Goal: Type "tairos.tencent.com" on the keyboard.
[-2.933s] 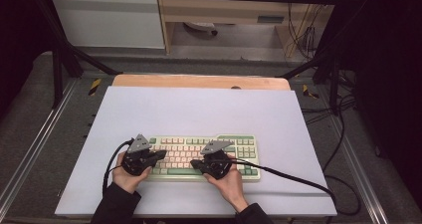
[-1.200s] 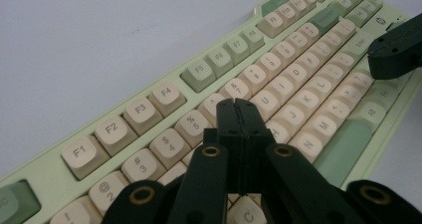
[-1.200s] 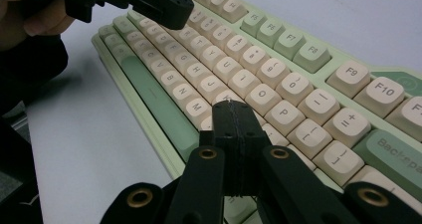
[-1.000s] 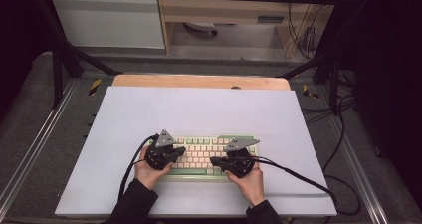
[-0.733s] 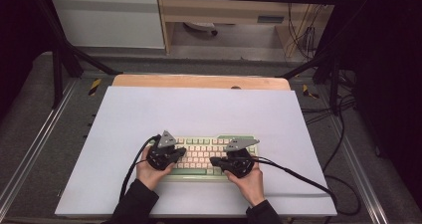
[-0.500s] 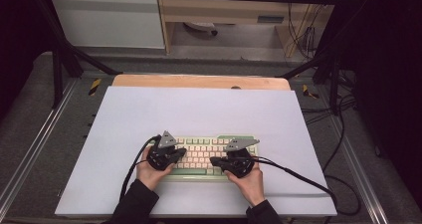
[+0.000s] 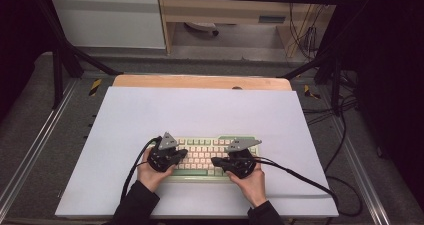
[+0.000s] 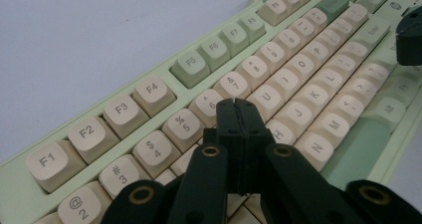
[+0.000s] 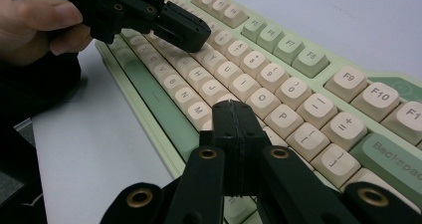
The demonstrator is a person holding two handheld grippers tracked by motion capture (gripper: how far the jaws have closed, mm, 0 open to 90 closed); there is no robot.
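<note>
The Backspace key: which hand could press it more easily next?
Probably the right. The right gripper hovers with shut jaws over the keyboard's right half, with the Backspace key close beside it. The left gripper sits over the middle letter keys, farther from that end.
</note>
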